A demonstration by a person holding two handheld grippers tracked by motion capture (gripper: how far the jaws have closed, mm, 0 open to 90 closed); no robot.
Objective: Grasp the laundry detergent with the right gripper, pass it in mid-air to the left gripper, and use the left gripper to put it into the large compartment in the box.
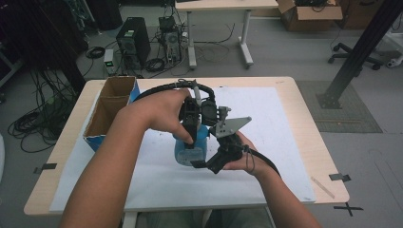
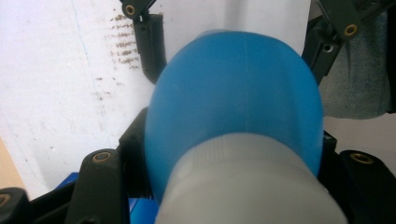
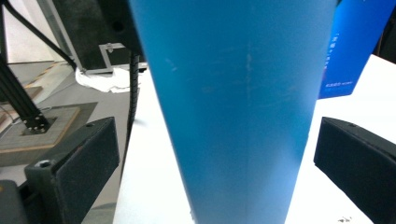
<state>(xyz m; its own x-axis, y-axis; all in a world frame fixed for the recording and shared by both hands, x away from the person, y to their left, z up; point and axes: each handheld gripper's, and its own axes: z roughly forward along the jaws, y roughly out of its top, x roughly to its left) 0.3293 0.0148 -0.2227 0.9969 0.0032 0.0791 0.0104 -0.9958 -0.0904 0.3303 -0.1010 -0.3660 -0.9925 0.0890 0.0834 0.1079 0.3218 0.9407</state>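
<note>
The blue bottle [image 1: 190, 149] stands upright at the centre of the high view, on the white sheet [image 1: 266, 142] that covers the table [image 1: 304, 109].

The left gripper [image 1: 191, 137] comes down on the bottle from above, at the centre of the frame. Its jaws are clamped on the upper part of the bottle. In the left gripper view the bottle [image 2: 238, 93] fills the middle of the frame, with its white cap [image 2: 247, 182] at the bottom centre, just in front of the camera. The black jaws sit against the bottle at lower left and lower right.

The right gripper [image 1: 209, 164] is low and just right of centre in the high view, beside the base of the bottle. Its jaws stand apart. In the right gripper view the bottle [image 3: 233, 107] rises through the middle of the frame between the two pads [image 3: 88, 163], which stand at lower left and lower right. White sheet shows in the gap on each side, so the pads do not press on the bottle.

An open cardboard box [image 1: 111, 107] with blue sides stands at the left of the high view, well apart from the bottle.
</note>
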